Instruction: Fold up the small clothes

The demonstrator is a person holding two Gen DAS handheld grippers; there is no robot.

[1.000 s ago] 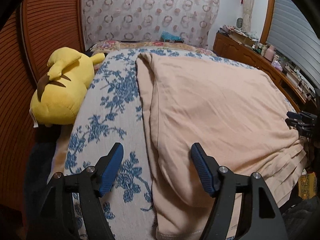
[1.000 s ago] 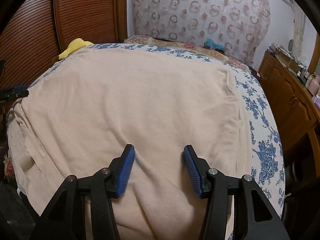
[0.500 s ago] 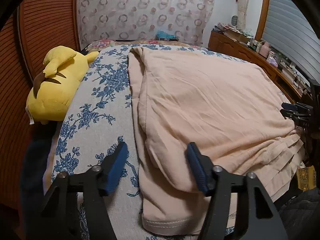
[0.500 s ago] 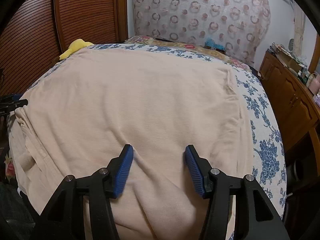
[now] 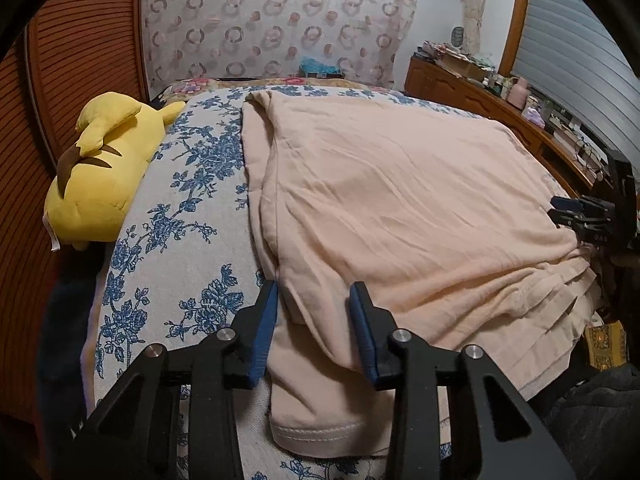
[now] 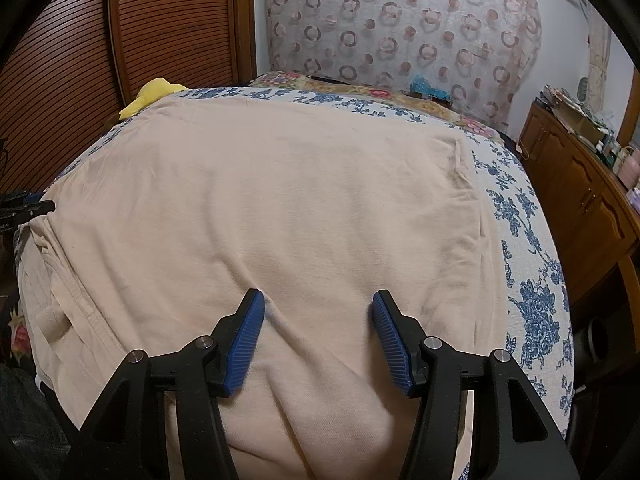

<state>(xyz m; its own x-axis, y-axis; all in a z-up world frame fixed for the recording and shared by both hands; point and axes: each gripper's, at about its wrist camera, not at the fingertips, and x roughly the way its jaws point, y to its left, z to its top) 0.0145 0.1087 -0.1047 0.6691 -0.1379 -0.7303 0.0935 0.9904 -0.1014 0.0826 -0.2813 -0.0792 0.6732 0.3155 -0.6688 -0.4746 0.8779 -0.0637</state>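
Observation:
A peach garment (image 5: pixel 400 200) lies spread flat over the blue-flowered bedspread (image 5: pixel 180 220). My left gripper (image 5: pixel 314 312) is at its near left edge. Its jaws are closing, with a folded sleeve part between the blue pads, and the cloth does not look pinched. The sleeve hem (image 5: pixel 320 436) lies just below the jaws. In the right wrist view my right gripper (image 6: pixel 318 320) rests on the garment (image 6: pixel 280 200) near its front edge. It is open, with a low ridge of cloth between its fingers. Each gripper shows at the edge of the other's view: right gripper (image 5: pixel 580 216), left gripper (image 6: pixel 24 210).
A yellow plush toy (image 5: pixel 100 168) lies on the bed's left side by the brown slatted doors. A wooden dresser (image 6: pixel 580 200) with clutter on top runs along the right. A patterned curtain hangs behind the bed. Dark fabric lies below the bed's near edge.
The left jaws have narrowed a good deal and now straddle the garment's folded left edge, whose sleeve hem has come into view. The right gripper has hardly changed.

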